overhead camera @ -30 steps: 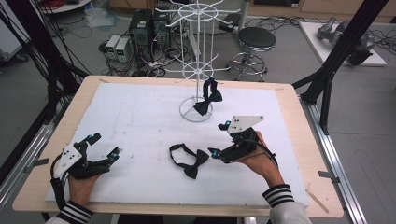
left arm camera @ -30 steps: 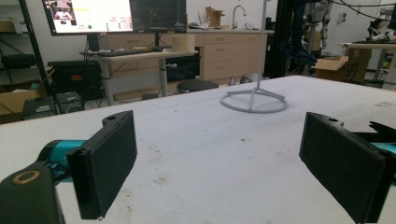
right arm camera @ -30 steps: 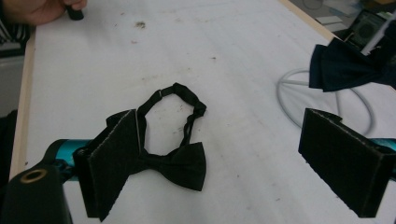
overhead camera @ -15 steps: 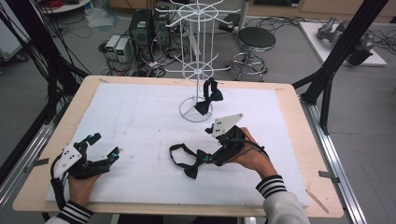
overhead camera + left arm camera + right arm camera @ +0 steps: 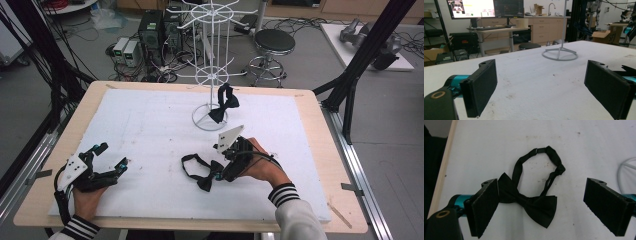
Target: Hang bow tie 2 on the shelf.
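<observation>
- The black bow tie [image 5: 202,172] lies flat on the white mat [image 5: 150,130], a little toward 5 o'clock of the mat's middle in the high view, well in from every edge.
- Bare mat runs wide toward 9 and 12 o'clock of it. Toward 6 o'clock the room is narrower: a shorter stretch of mat, then the table's wooden rim [image 5: 200,226].
- At 1 o'clock from the tie stands the white wire rack [image 5: 210,75], its ring base resting on the mat, with a second bow tie [image 5: 223,104] hanging low on it; the two ties are well apart.
- In the right gripper view the bow's [image 5: 529,202] long axis runs from 10 to 4 o'clock, and its strap loops away toward 12 o'clock, the clasp at the top of the loop.
- The right gripper [image 5: 220,172] points toward 8 o'clock in the high view, jaws spread wide. The bow sits between them: one wing tip is tucked behind the pad [image 5: 485,207] at 9 o'clock, whether touching it I cannot tell, and the other pad stands clear, so nothing is gripped.
- The left gripper [image 5: 116,159] is low over the mat at 9 o'clock of the tie, well apart from it, near the mat's front-left corner, jaws wide around nothing.
- In the left gripper view, open mat runs ahead to the rack's base.
</observation>
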The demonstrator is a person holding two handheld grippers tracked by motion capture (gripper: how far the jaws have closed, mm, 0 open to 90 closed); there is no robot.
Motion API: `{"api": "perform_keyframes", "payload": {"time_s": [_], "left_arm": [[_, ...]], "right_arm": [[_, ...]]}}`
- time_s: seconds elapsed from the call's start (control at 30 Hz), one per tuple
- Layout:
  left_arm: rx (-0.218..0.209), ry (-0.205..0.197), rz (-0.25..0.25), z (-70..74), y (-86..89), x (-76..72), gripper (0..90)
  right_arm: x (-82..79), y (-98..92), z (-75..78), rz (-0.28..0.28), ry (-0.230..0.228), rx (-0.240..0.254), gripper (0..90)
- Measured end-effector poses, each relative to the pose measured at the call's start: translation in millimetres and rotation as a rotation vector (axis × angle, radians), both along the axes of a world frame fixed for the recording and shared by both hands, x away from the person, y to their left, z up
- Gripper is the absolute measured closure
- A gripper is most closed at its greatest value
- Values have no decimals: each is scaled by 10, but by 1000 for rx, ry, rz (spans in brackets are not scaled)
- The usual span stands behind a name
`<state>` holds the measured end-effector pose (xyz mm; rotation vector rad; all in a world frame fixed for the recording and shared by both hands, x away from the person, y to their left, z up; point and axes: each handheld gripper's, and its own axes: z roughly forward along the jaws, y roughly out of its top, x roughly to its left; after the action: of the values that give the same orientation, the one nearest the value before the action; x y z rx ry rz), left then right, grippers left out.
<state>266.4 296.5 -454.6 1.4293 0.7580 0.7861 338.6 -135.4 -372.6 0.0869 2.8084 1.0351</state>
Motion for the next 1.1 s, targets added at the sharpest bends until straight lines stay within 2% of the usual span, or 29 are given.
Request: {"api": "perform_keyframes", "payload": {"time_s": [0.13,0.6,0.9,1.03,1.1], "left_arm": [[-2,0,-1,-1,0,0,116],[-10,-2,0,-2,-1,1,117],[-9,-1,-1,-2,-1,1,116],[-9,-1,-1,-2,0,2,116],[-9,-1,-1,-2,-1,1,116]], "right_arm": [[9,52,-62,21,8,-42,138],[80,192,-243,66,46,-116,160],[132,206,-329,87,34,-167,186],[131,238,-359,120,13,-182,188],[113,252,-373,115,16,-205,197]]}}
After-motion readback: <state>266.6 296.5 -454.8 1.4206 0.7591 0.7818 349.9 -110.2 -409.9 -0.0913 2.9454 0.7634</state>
